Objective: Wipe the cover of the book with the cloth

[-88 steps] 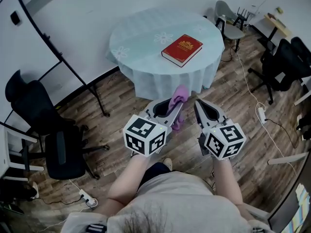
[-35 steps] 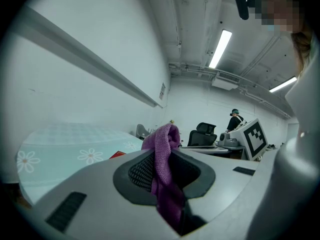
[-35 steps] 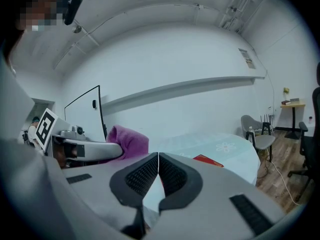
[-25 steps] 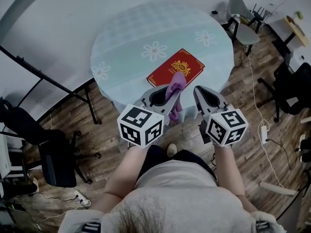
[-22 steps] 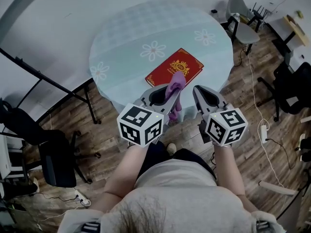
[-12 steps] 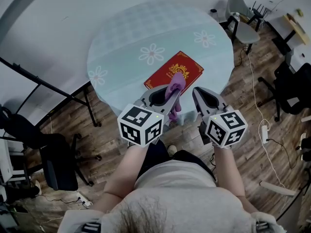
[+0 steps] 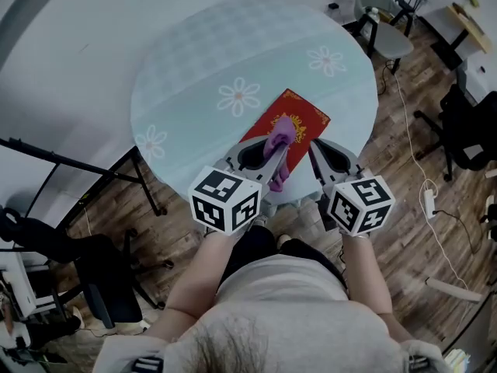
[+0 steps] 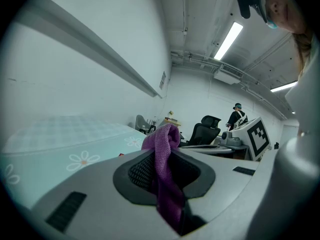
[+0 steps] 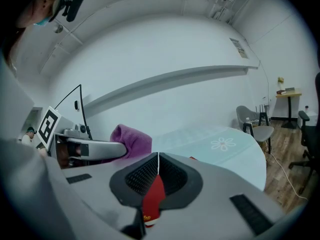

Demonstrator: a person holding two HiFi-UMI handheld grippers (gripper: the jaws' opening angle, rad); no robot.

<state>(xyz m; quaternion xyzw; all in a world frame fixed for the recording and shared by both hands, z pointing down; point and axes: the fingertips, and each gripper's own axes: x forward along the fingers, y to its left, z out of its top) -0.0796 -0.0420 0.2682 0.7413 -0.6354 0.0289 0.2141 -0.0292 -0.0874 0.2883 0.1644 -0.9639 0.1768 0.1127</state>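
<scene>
A purple knitted cloth [image 7: 281,133] is clamped in the left tongs [image 7: 272,155], with one end bunched above the tips and the rest hanging below. The right tongs [image 7: 317,152] are pressed together with nothing between them. In the head view both are seen over the near end of a red hardcover book [image 7: 301,117], which lies flat on the round counter [image 7: 194,61] covered in pale blue flowered cloth.

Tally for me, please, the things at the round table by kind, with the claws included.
Book, red: 1
Cloth, purple: 1
Claws: 2, the left claw and the right claw
Table, round: 1
Total: 5
</scene>
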